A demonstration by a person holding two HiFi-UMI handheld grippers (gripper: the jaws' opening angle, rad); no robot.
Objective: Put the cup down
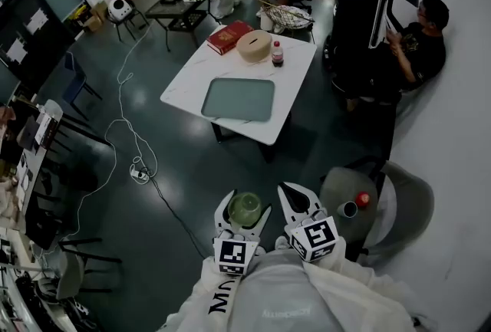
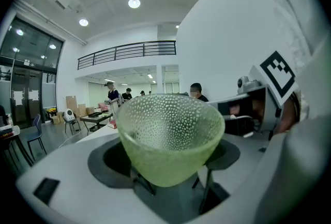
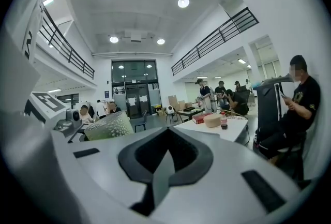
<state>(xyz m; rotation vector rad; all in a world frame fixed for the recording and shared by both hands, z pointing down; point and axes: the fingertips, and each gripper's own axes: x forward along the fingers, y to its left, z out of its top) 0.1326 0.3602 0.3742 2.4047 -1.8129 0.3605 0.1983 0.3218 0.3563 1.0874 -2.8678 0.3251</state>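
Note:
A pale green, bumpy glass cup [image 1: 245, 208] hangs above the dark floor, close to the person's body. My left gripper [image 1: 244, 217] is shut on it, with one jaw on each side of its lower part. In the left gripper view the cup [image 2: 168, 135] stands upright and empty between the jaws and fills the middle of the frame. My right gripper [image 1: 298, 200] is just to the right of the cup, shut and holding nothing. The right gripper view shows its jaws [image 3: 164, 166] meeting and the cup [image 3: 108, 125] at the left.
Ahead is a white table [image 1: 192, 85] carrying a grey-green tray [image 1: 238, 99], a red book [image 1: 229, 37], a round beige box [image 1: 254, 45] and a cola bottle [image 1: 277, 54]. A small round table [image 1: 337, 189] stands at my right. A person [image 1: 418, 47] sits at the far right. A white cable [image 1: 130, 139] runs across the floor.

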